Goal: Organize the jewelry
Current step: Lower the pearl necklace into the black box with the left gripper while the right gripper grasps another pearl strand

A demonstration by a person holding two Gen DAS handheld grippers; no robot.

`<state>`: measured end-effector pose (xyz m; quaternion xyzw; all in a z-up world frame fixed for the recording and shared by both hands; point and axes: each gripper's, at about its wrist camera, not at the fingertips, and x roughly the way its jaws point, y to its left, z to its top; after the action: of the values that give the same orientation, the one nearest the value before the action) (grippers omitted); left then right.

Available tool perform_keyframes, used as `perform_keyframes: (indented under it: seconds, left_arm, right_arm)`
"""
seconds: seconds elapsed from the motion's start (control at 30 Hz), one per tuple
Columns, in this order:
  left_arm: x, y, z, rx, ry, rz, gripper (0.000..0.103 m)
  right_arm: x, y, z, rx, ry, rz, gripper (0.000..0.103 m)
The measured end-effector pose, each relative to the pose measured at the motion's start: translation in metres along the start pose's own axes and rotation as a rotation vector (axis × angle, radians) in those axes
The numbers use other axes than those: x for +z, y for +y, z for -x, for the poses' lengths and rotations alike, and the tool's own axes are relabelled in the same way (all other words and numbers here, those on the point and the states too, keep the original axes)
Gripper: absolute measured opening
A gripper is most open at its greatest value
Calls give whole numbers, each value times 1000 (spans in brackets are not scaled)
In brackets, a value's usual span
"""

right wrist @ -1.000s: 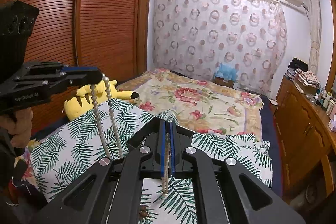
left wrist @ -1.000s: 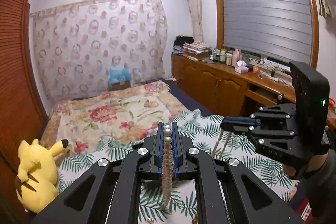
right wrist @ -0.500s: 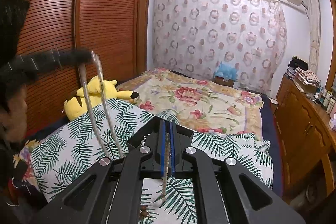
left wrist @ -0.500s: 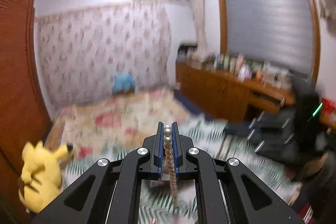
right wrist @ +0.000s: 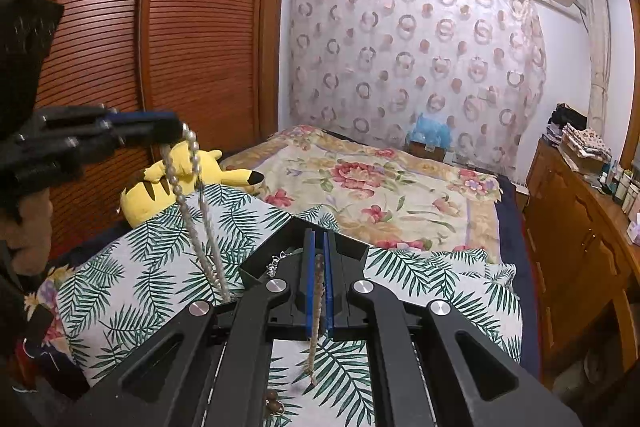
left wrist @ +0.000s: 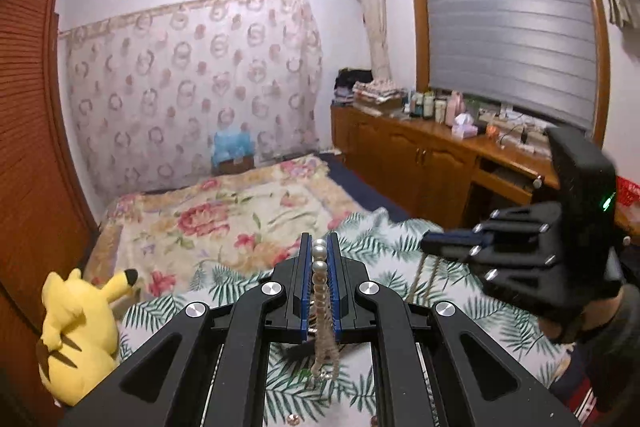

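Note:
In the left wrist view my left gripper [left wrist: 319, 259] is shut on a white pearl necklace [left wrist: 320, 283], whose loop hangs under the fingers above the palm-leaf cloth [left wrist: 400, 235]. My right gripper [left wrist: 426, 242] hovers to the right with two beige strands dangling from it. In the right wrist view my right gripper [right wrist: 319, 267] is shut on a beige bead strand [right wrist: 314, 351] that hangs down to the cloth. My left gripper [right wrist: 176, 127] is up at the left, the pearl necklace [right wrist: 192, 203] dropping from it in two strands. I cannot tell whether both hold one necklace.
The palm-leaf cloth [right wrist: 132, 267] lies on a bed with a floral blanket [right wrist: 372, 179]. A thin silver chain [right wrist: 276, 263] and brown beads [right wrist: 274, 403] rest near my right fingers. A yellow plush toy [left wrist: 76, 331] sits left, a wooden cabinet [left wrist: 420, 163] right, and a person's hand [right wrist: 28, 227] holds the left gripper.
The left gripper jerked upward and settled back close to where it was, a little higher, its pearl strands swinging. The right gripper kept still. Both grips stay shut.

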<state>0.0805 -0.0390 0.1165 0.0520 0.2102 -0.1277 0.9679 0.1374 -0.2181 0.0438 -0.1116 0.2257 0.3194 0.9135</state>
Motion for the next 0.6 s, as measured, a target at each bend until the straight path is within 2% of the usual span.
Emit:
perform_keyframes:
  seconds: [0.23,0.47,0.6]
  left_arm:
    - [11,-3,4,-11,-27,3,7]
    - [20,-8,12,-3,-59,0,7]
    - [26,-9,14,8,-71,-8,7]
  right_arm:
    - [-3,-1,-4,13,12,-9,5]
    - [-26,5,-22,38,70,-19,5]
    - [-29,2,-24,47,73,-34,5]
